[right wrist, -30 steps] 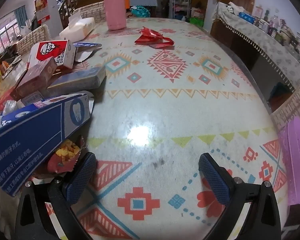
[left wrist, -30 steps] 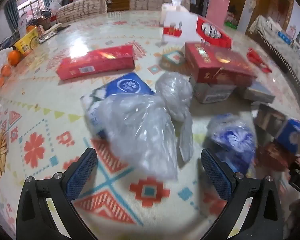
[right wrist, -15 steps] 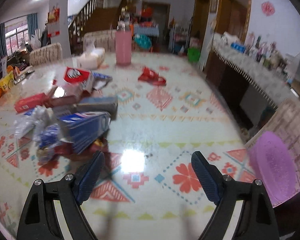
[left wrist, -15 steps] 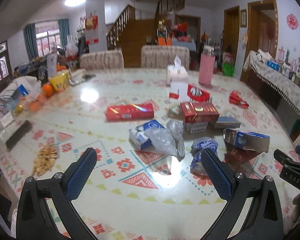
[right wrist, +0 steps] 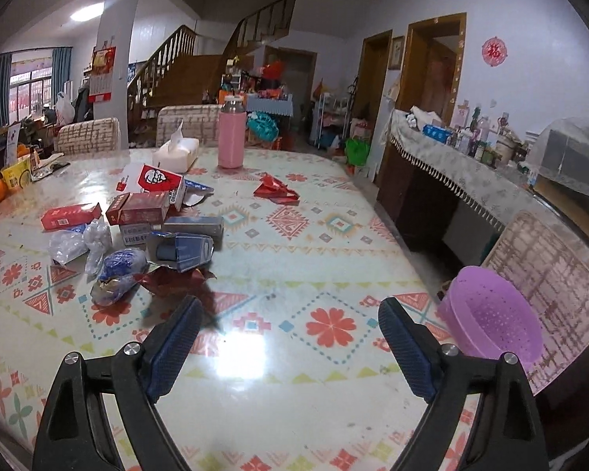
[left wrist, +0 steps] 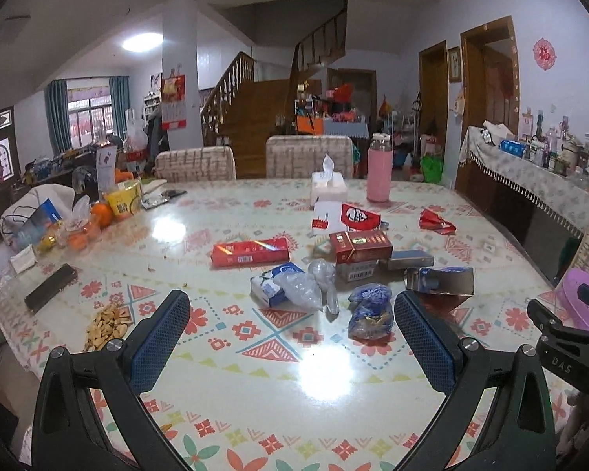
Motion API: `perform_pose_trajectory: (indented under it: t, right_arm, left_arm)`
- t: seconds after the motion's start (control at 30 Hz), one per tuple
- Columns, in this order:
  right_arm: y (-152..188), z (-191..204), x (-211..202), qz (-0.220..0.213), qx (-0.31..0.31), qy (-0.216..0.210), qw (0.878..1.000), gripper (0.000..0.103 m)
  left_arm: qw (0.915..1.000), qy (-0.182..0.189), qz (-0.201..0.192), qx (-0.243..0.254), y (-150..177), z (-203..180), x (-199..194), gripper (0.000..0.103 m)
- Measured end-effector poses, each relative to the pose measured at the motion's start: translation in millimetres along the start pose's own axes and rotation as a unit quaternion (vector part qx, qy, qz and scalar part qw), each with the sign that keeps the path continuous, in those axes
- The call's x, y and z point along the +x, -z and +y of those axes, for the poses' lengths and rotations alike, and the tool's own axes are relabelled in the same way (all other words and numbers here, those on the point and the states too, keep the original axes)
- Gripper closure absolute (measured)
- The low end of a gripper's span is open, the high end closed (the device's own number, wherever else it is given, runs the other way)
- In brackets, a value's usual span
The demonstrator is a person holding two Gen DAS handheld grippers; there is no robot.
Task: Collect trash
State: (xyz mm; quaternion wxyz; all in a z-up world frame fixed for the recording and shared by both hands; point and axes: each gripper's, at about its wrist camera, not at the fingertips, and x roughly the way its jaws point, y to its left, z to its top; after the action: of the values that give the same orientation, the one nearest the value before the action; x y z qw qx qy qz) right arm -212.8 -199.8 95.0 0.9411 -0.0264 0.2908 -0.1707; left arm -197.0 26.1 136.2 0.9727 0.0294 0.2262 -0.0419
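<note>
Trash lies in a heap mid-table: clear plastic bags (left wrist: 306, 286), a blue crumpled bag (left wrist: 371, 310), a blue carton (left wrist: 439, 280), red boxes (left wrist: 249, 252) and a red wrapper (left wrist: 436, 220). The heap also shows in the right wrist view, with the blue bag (right wrist: 117, 271) and blue carton (right wrist: 182, 251). My left gripper (left wrist: 290, 337) is open and empty, held back above the near table edge. My right gripper (right wrist: 288, 349) is open and empty, to the right of the heap. A purple basket (right wrist: 491, 325) sits on a chair at the right.
A pink bottle (left wrist: 379, 168) and a tissue box (left wrist: 328, 188) stand at the far side. Oranges and bags (left wrist: 78, 223) crowd the left end, with a dark remote (left wrist: 51, 282) and snack crumbs (left wrist: 108, 324). A sideboard (right wrist: 471, 184) runs along the right.
Both grippers have pulled back and up from close to the table. The heap now looks small and far. Both stay open and empty.
</note>
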Motion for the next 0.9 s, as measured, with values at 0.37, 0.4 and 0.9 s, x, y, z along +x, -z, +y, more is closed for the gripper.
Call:
perform_pose_trajectory:
  t: [0.37, 0.4, 0.9]
  right_arm:
    - [19.7, -16.7, -34.1, -0.034, 0.005, -0.003, 0.999, 0.009]
    - [21.7, -18.1, -37.5, -0.037, 0.005, -0.003, 0.999, 0.008]
    - [55.7, -132.7, -67.4, -0.031, 0.033, 0.053, 0.998, 0.008]
  left_arm:
    - [0.999, -0.02, -0.04, -0.008, 5.4, 4.1, -39.8, 0.0]
    - [0.9988, -0.021, -0.044, -0.008, 5.5, 3.9, -44.1, 0.0]
    - [0.9981, 0.011, -0.045, 0.04, 5.6, -42.5, -59.9, 0.0]
